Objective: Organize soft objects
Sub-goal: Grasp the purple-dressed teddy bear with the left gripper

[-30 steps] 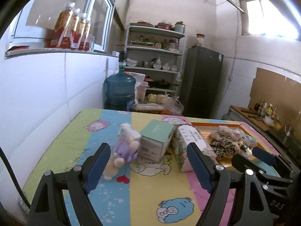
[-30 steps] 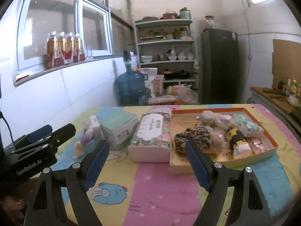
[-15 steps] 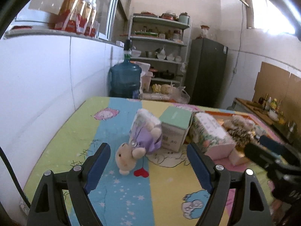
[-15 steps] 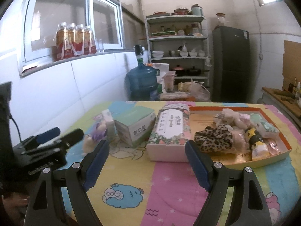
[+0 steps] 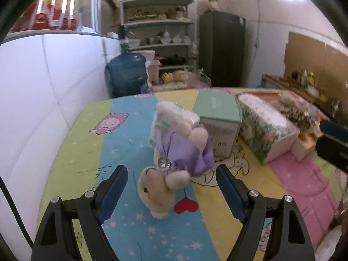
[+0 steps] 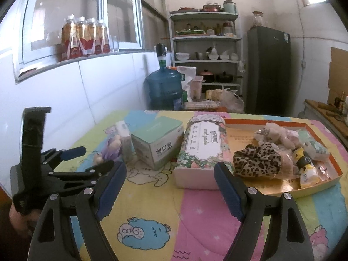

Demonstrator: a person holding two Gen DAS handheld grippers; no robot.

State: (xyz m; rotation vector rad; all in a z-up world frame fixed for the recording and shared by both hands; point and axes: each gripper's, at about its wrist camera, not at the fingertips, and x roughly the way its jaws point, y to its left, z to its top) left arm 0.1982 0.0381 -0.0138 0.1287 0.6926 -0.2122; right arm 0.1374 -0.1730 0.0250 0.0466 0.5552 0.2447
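Left gripper jaws spread wide, flanking plush bunny at frame centre, untouched. Right gripper jaws likewise wide, empty.

green box reads 创口贴 (front face)

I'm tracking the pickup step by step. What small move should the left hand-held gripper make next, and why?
Probably ease the left hand-held gripper a little further forward, then close. Its jaws are open on either side of the plush toy, which lies on the tablecloth ungrasped, with only its head between the fingertips. The orange tray already holds other soft items.
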